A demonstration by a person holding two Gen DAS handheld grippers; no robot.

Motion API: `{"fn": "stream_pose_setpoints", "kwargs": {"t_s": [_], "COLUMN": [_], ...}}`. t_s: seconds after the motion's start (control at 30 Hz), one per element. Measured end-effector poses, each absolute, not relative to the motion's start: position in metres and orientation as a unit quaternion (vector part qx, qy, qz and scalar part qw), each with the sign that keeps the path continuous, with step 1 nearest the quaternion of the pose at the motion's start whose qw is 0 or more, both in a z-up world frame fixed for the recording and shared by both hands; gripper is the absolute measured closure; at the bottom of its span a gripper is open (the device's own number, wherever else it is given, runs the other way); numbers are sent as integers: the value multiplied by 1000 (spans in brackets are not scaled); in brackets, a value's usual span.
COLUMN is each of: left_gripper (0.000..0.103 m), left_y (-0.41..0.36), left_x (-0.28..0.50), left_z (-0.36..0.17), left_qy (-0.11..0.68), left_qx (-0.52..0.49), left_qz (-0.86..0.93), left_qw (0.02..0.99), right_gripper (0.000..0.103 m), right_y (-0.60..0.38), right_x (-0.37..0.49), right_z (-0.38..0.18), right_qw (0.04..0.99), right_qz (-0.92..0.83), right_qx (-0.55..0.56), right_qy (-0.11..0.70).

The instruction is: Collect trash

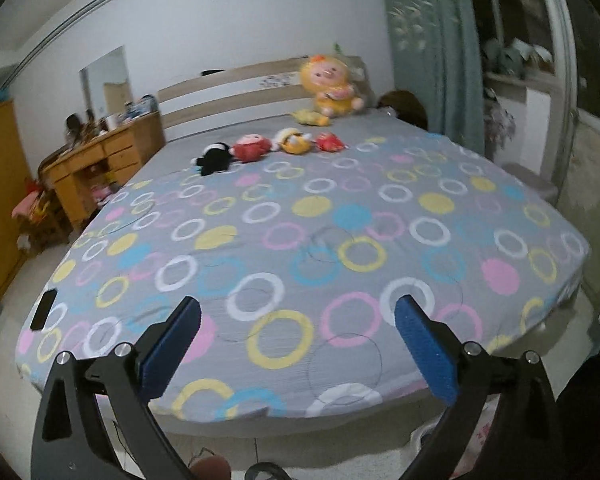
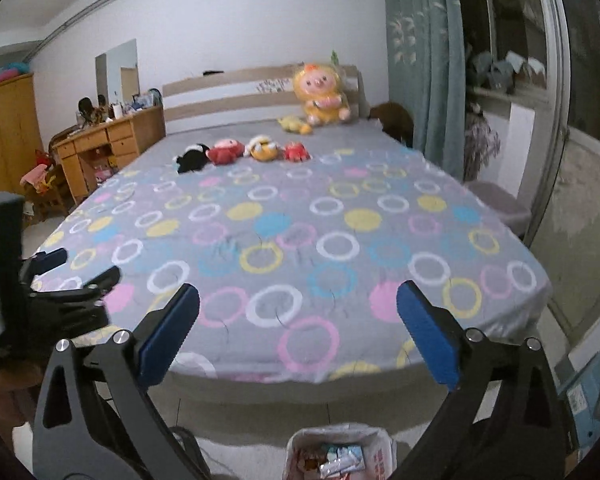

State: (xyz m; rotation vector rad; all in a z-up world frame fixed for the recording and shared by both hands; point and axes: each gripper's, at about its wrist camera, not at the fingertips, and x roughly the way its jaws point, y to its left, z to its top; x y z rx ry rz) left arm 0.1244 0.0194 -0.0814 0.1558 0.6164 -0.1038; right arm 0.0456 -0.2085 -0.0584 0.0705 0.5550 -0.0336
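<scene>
**Both grippers empty above the bin: scan the bed before reaching again**

The left gripper [image 1: 298, 318] has its blue fingers [image 1: 171, 350] spread wide with nothing between them, and the right gripper [image 2: 298, 306] is the same, wide apart and empty. In the right wrist view the left gripper shows at the left edge, raised beside the bed [image 2: 520, 280]. Both look out over the bed from its foot.

The bin [image 2: 340, 434], lined with a printed bag, stands on the floor just below the right gripper at the foot of the bed. Wrappers and packets [image 2: 340, 460] already lie inside it.

No loose trash shows on the bed. What lies there is a row of small plush toys [image 1: 268, 148] near the head, a large yellow doll [image 1: 332, 86] against the headboard, and a dark flat thing, perhaps a phone [image 1: 44, 310], at the near left corner. None of these looks like trash, so leave them.

By my reading, the step in hand is finding the next piece. To do it well, sweep both views slowly over the floor beside the bed and toward the desk [image 1: 100, 160], where clutter is too blurred to judge. Keep the fingers wide until a piece is centred between them, and carry it straight back over the bin
</scene>
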Motion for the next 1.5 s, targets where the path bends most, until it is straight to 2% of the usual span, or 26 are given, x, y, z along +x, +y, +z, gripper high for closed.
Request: {"fn": "stream_pose_setpoints", "kwargs": {"t_s": [0.33, 1.5], "left_gripper": [8, 8], "left_y": [44, 59], "left_x": [103, 103], "left_z": [-44, -51], "left_qy": [255, 276], "left_qx": [93, 22], "left_qz": [-20, -46], "left_qw": [962, 960], "right_gripper": [7, 7], "right_y": [-193, -183], "right_x": [48, 51], "right_z": [-45, -51], "right_qw": [963, 962], "right_qz": [1, 5], "right_qx": [38, 40], "right_qy": [267, 270]}}
